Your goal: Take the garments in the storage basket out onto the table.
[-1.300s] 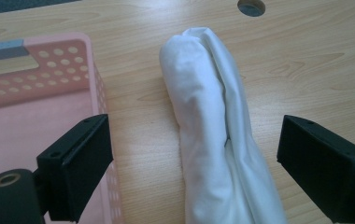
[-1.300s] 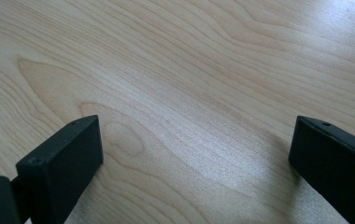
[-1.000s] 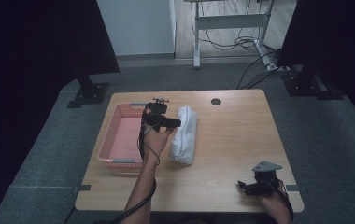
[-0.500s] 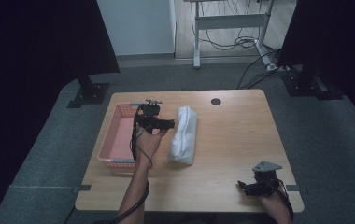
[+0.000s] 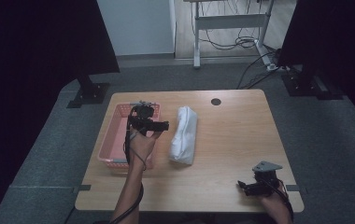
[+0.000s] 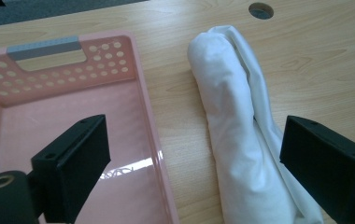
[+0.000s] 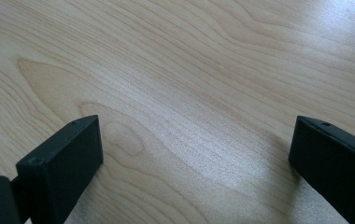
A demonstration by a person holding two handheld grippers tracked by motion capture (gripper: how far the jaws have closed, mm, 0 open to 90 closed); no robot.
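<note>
White cloth bundle (image 5: 183, 134) is seen lying rolled lengthwise on the desk (image 5: 231, 140), just beside the pink basket (image 5: 115, 140) at its 3 o'clock side, not touching it as far as can be told. In the left gripper view the bundle (image 6: 241, 140) runs from 12 toward 5 o'clock, with the basket wall (image 6: 154, 140) between the jaws.

Left gripper (image 5: 159, 125) is held above the basket's 3 o'clock rim, jaws spread wide and holding nothing. Compared with one second ago, it has been drawn from over the bundle's near edge toward 9 o'clock, so that it now hangs over the basket edge. The bundle itself has not been shifted.

Right gripper (image 5: 242, 185) is rested near the desk's 5 o'clock corner, jaws spread, nothing between them but bare wood (image 7: 189, 116); it has not been moved.

Judgement: the retreat from the bundle suggests a re-approach is being lined up, rather than a grasp. Cloth is not yet secured, and transfer into the basket is judged not begun.
</note>
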